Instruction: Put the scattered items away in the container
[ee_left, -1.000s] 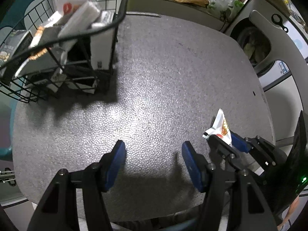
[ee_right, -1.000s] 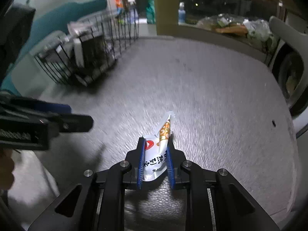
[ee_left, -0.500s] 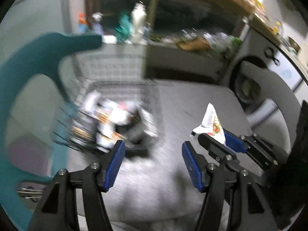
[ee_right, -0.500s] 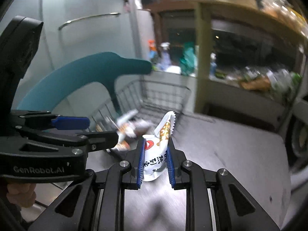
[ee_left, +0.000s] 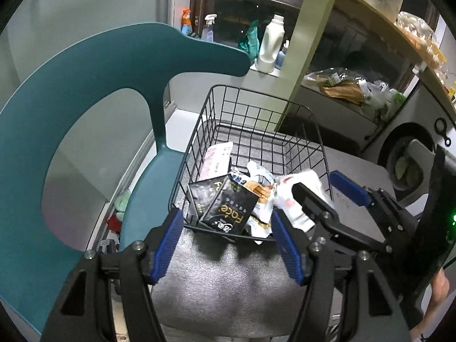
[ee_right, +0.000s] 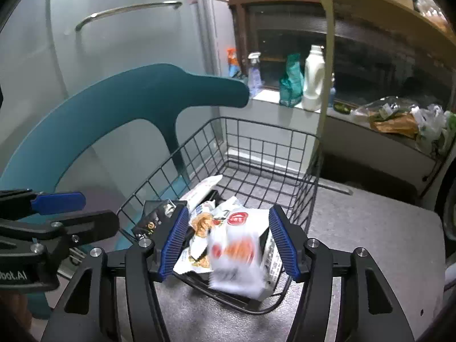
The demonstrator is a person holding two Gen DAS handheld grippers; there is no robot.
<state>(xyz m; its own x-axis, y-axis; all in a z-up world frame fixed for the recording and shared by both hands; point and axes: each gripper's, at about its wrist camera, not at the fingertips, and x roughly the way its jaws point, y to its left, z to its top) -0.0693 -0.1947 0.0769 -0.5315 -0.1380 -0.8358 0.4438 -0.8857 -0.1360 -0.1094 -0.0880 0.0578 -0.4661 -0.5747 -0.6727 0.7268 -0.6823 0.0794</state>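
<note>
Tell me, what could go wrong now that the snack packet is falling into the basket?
The blurry white packet is dropping close to the basket's near rim, so it might catch there or slide out. The right gripper hangs open just above the pile and could bump the wire. The basket sits by the table edge, so a knock might shove it.

Wire basket (ee_left: 258, 119) sits on the table (ee_left: 228, 285), at its far left corner, beside the chair (ee_left: 85, 91) off the table's left edge. Packets lie piled in the basket's near half; a flat packet (ee_left: 216, 159) leans on its left wall. Left gripper (ee_left: 225, 242) sits over the table before the basket's near wall. Right gripper (ee_right: 228, 242) is at the near right rim, a blurred sachet (ee_right: 236, 253) between its spread fingers. Bottles (ee_right: 312, 77) stand on the ledge behind.
</note>
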